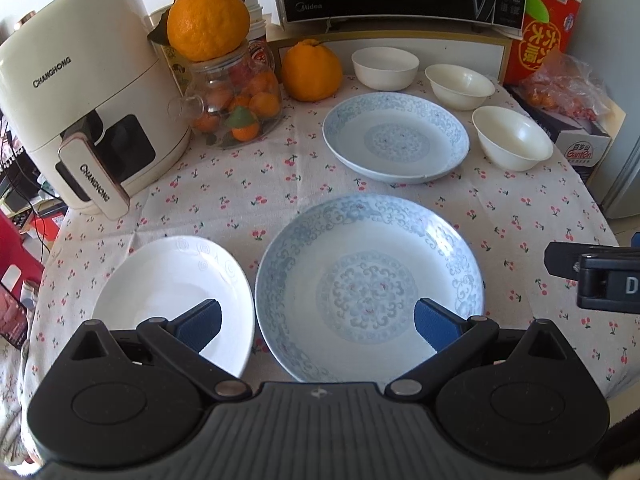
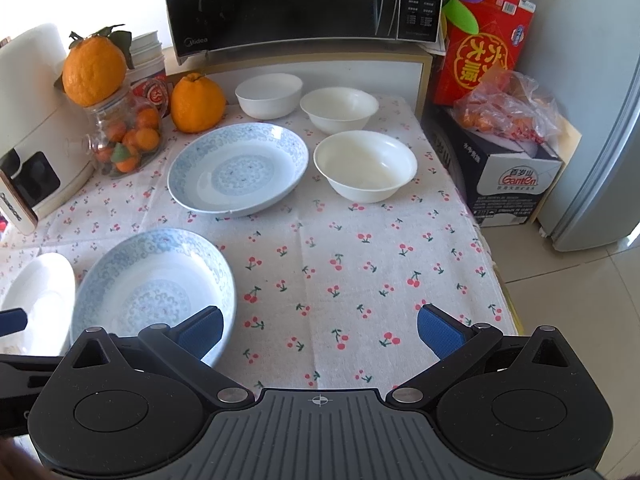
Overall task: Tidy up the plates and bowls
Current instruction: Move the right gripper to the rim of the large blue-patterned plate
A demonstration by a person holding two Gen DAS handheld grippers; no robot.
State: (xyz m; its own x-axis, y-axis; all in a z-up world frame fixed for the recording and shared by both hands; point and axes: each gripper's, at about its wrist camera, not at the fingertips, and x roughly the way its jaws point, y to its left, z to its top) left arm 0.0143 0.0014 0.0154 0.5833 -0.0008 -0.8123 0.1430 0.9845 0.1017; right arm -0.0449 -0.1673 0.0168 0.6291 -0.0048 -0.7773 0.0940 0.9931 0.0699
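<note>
Two blue-patterned plates lie on the cherry-print tablecloth: a near plate [image 1: 370, 280] [image 2: 154, 288] and a far plate [image 1: 396, 136] [image 2: 238, 168]. A plain white plate [image 1: 172, 284] [image 2: 38, 300] sits left of the near one. Three white bowls stand at the back right: the nearest bowl [image 1: 512, 138] [image 2: 365, 166], the middle bowl [image 1: 459, 86] [image 2: 339, 109] and the far bowl [image 1: 385, 67] [image 2: 269, 94]. My left gripper [image 1: 318, 322] hangs open above the near blue plate's front half. My right gripper [image 2: 320, 330] is open over bare cloth, right of that plate. Neither holds anything.
A cream air fryer [image 1: 80, 120] stands at the left. Beside it are a glass jar of small oranges [image 1: 236, 96], a large orange on top [image 1: 208, 20] and another on the cloth [image 1: 312, 70]. A microwave [image 2: 304, 4] sits behind; boxes [image 2: 508, 172] and a fridge [image 2: 600, 140] flank the right edge.
</note>
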